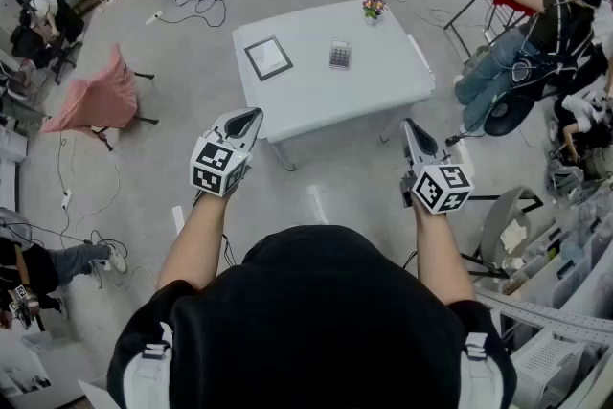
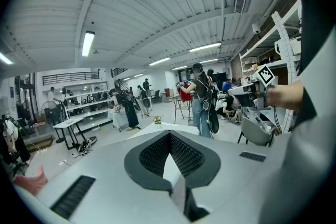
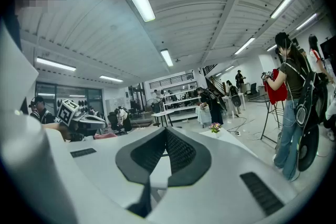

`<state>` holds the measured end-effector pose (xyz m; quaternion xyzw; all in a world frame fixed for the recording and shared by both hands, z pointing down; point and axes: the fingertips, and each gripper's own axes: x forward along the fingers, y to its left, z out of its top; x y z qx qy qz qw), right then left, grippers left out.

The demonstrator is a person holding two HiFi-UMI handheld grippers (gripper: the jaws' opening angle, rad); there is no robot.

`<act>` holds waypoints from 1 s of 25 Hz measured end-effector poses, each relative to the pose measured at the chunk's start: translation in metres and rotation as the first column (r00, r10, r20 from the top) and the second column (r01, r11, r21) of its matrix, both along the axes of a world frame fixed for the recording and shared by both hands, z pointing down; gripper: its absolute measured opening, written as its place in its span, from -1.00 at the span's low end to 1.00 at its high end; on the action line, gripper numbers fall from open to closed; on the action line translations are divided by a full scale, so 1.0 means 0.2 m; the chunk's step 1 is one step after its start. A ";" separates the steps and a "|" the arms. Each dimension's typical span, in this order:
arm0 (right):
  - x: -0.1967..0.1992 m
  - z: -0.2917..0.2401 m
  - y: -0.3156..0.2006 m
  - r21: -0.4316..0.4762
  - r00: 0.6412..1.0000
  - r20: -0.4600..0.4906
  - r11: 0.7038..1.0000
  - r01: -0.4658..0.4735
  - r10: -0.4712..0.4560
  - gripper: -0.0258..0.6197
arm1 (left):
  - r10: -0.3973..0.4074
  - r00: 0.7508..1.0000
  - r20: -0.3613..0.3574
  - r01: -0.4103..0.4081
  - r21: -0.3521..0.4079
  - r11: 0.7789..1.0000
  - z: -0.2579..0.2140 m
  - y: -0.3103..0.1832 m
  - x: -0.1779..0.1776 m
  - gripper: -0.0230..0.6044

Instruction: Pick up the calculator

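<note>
While you stand well back from the table [image 1: 316, 105], both grippers are out in front of you over the floor: the left gripper [image 1: 245, 120] has its jaws closed on nothing, and the right gripper [image 1: 413, 133] is likewise closed and empty. The calculator [image 1: 340, 54] lies flat on the far half of the top, well apart from either gripper, beside a dark frame [image 1: 268, 58] and short of a small bunch of flowers [image 1: 373, 8] at the far edge. I judge the main risk is arriving with the jaws closed and shoving the calculator across the smooth top. It lies low and flat, so a steep or late grip could skid it toward the flowers or pinch only an edge. A wide reach might also knock the frame. The top is pale, plain and mostly bare. Around it is a busy workshop floor with loose cables [image 1: 206, 7], a pink-draped chair [image 1: 91, 101] to your left and a seated person [image 1: 536, 29] to your right, so mind your feet as you step in.
</note>
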<state>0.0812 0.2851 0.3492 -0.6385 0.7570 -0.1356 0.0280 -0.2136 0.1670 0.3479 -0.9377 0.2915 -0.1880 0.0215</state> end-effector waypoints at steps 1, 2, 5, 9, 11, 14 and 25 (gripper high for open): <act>0.01 0.00 0.00 0.006 1.000 0.004 1.000 0.001 -0.001 -0.91 | -0.004 1.000 -0.004 0.004 -0.006 1.000 -0.01 0.01 0.02 -0.87; 0.02 -0.01 0.00 0.012 1.000 0.008 1.000 0.004 -0.004 -0.91 | -0.007 1.000 -0.006 0.007 -0.010 1.000 -0.01 0.01 0.03 -0.87; 0.02 -0.03 -0.01 0.031 1.000 0.005 0.999 0.024 -0.024 -0.91 | -0.007 1.000 -0.006 0.007 -0.003 1.000 0.00 0.00 0.04 -0.87; 0.02 -0.02 -0.01 0.035 0.998 0.011 0.998 0.055 -0.055 -0.91 | -0.032 0.999 -0.013 0.032 -0.019 0.999 0.01 0.03 0.05 -0.87; 0.03 -0.02 -0.01 0.041 0.998 0.017 0.997 0.064 -0.065 -0.91 | -0.037 0.999 -0.017 0.036 -0.021 0.999 0.02 0.04 0.06 -0.87; 0.04 -0.03 -0.03 0.042 0.998 0.013 0.998 0.056 -0.057 -0.90 | -0.047 0.999 -0.025 0.046 -0.043 0.998 0.00 0.06 0.07 -0.87; 0.02 -0.06 -0.04 0.068 0.995 0.033 0.994 0.091 -0.093 -0.52 | -0.041 0.999 -0.013 0.040 -0.026 0.999 0.02 0.07 0.04 -0.87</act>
